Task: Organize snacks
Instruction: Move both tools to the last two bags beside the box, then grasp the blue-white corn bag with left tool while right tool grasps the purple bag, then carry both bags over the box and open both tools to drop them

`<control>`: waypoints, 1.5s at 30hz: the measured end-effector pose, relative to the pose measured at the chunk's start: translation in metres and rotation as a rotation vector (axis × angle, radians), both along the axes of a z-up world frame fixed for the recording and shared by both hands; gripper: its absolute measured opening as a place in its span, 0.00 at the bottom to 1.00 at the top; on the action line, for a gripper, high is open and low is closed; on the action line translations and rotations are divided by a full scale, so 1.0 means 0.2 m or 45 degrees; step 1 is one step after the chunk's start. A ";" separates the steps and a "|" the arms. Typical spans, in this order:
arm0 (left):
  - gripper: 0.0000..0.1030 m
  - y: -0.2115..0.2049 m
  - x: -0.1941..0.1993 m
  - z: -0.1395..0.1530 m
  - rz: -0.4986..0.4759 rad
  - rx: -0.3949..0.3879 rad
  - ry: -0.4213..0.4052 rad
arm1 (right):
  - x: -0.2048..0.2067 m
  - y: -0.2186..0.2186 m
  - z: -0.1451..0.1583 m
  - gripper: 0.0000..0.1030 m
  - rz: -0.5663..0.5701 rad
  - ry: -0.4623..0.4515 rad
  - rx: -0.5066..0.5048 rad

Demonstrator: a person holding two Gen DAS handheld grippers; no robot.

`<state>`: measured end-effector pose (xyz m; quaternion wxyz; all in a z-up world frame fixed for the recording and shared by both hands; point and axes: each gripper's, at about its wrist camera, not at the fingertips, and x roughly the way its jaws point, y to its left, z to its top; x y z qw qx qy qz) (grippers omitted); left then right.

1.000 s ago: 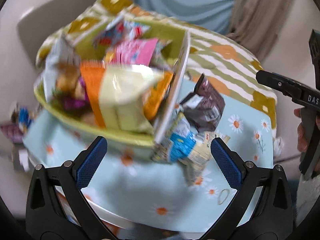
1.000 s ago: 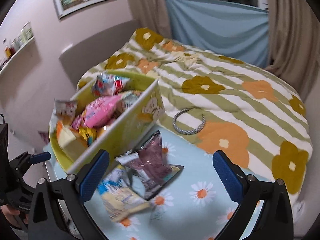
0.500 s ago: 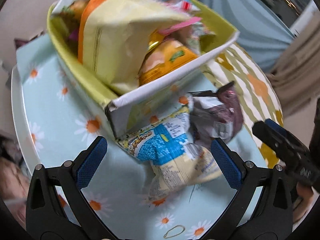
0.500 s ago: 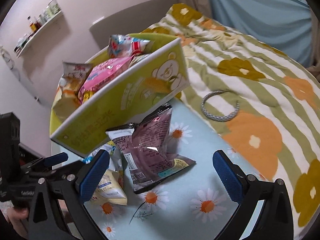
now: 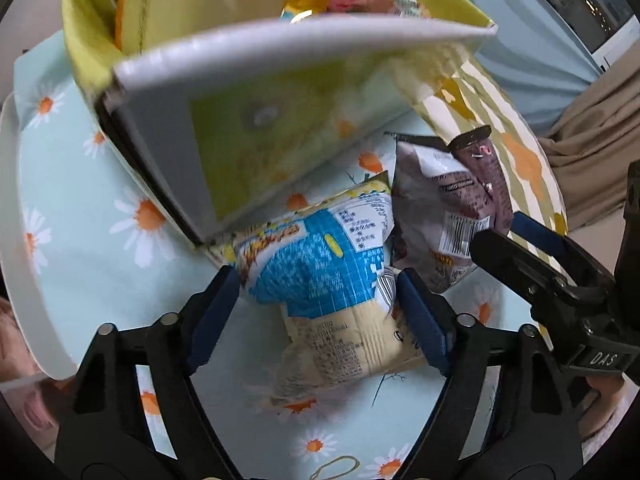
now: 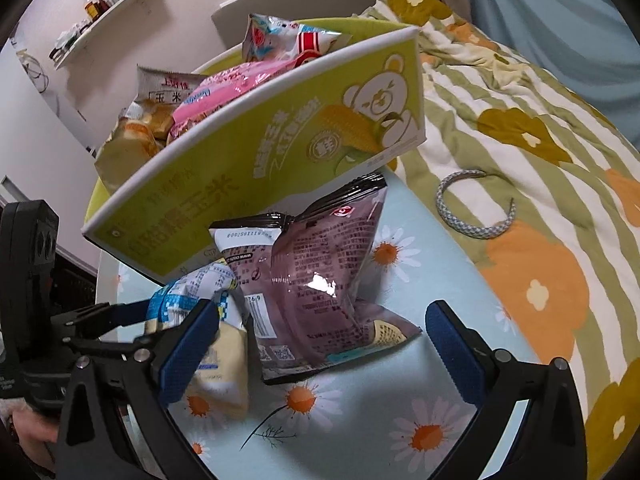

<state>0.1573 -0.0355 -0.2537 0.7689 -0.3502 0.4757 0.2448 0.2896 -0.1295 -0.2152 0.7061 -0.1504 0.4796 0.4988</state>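
A blue and cream snack bag (image 5: 320, 280) lies on the daisy-print table (image 5: 80, 208) against a green box (image 5: 248, 120) full of snack packets. My left gripper (image 5: 318, 300) is shut on that bag, pads pressing both its sides; the bag also shows in the right wrist view (image 6: 200, 320). A purple snack bag (image 6: 316, 280) leans on the green box (image 6: 260, 168) just right of it, also seen in the left wrist view (image 5: 452, 200). My right gripper (image 6: 320, 356) is open, its jaws either side of the purple bag's lower end.
A bed with a striped flower-print cover (image 6: 520, 128) adjoins the table at the right, with a grey hairband (image 6: 472, 208) on it. A wall shelf with bottles (image 6: 100, 4) is at the far left. The table's white rim (image 5: 24, 280) runs along the left.
My left gripper moved down onto the blue and cream bag and closed on it. My right gripper moved closer to the purple bag, still open.
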 end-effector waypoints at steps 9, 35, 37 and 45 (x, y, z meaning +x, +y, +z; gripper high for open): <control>0.60 -0.01 -0.05 -0.02 -0.050 -0.019 0.003 | 0.02 0.05 -0.07 0.92 0.050 0.012 -0.038; 0.51 -0.18 -0.06 0.36 -0.464 0.148 -0.170 | -0.05 -0.22 0.16 0.45 -0.264 -0.013 0.009; 0.51 -0.19 -0.05 0.44 -0.496 0.166 -0.216 | -0.06 -0.25 0.26 0.45 -0.295 -0.052 0.012; 0.51 -0.05 0.00 0.84 -0.641 0.292 -0.412 | -0.06 -0.25 0.69 0.44 -0.410 -0.208 0.086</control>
